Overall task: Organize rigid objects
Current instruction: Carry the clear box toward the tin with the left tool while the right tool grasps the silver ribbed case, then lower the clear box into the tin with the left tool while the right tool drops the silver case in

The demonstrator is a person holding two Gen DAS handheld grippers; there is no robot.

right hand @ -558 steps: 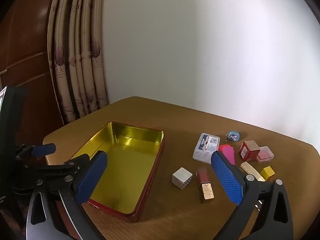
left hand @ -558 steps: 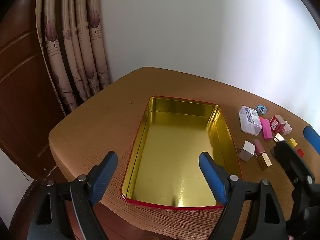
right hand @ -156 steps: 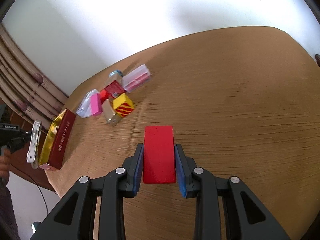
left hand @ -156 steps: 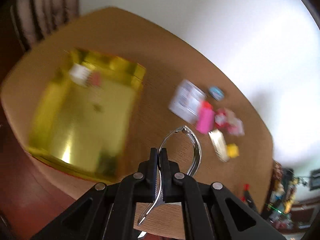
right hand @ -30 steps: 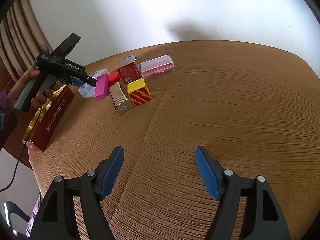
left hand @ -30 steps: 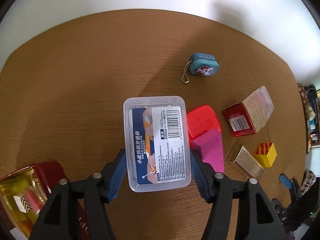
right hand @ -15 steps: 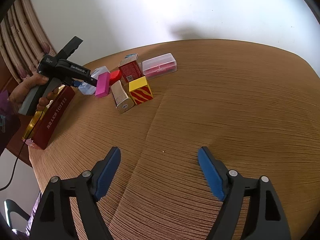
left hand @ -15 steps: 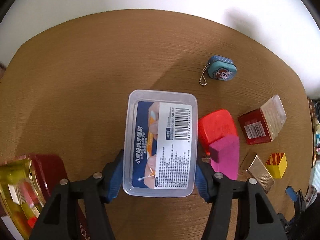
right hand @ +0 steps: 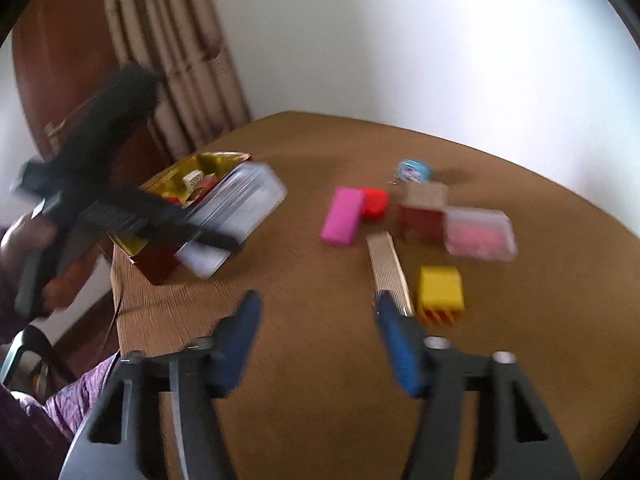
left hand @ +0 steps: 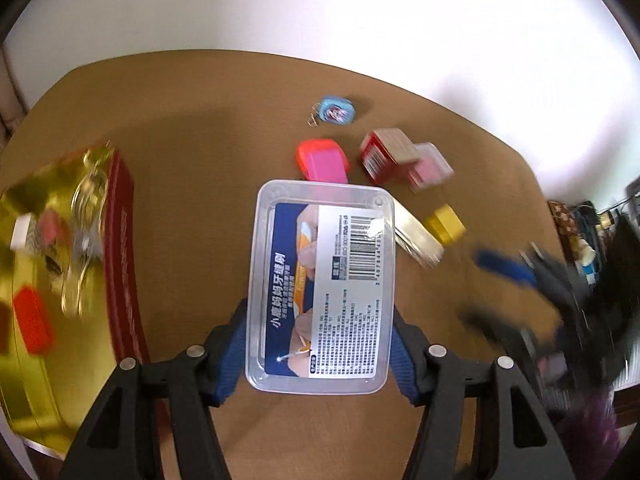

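Observation:
My left gripper is shut on a clear plastic box with a blue and white label, held above the table beside the gold tin. The box also shows in the right wrist view, next to the tin. The tin holds a red block, a white cube and a metal clip. My right gripper is open and empty, low over the table near a gold bar and a yellow block.
On the wooden table lie a pink block, a red piece, a red carton, a clear box with pink contents and a small blue tin. Curtain and wall stand behind.
My left gripper has lifted the clear box and carried it left toward the tin. My right gripper has swung in toward the gold bar and yellow block.

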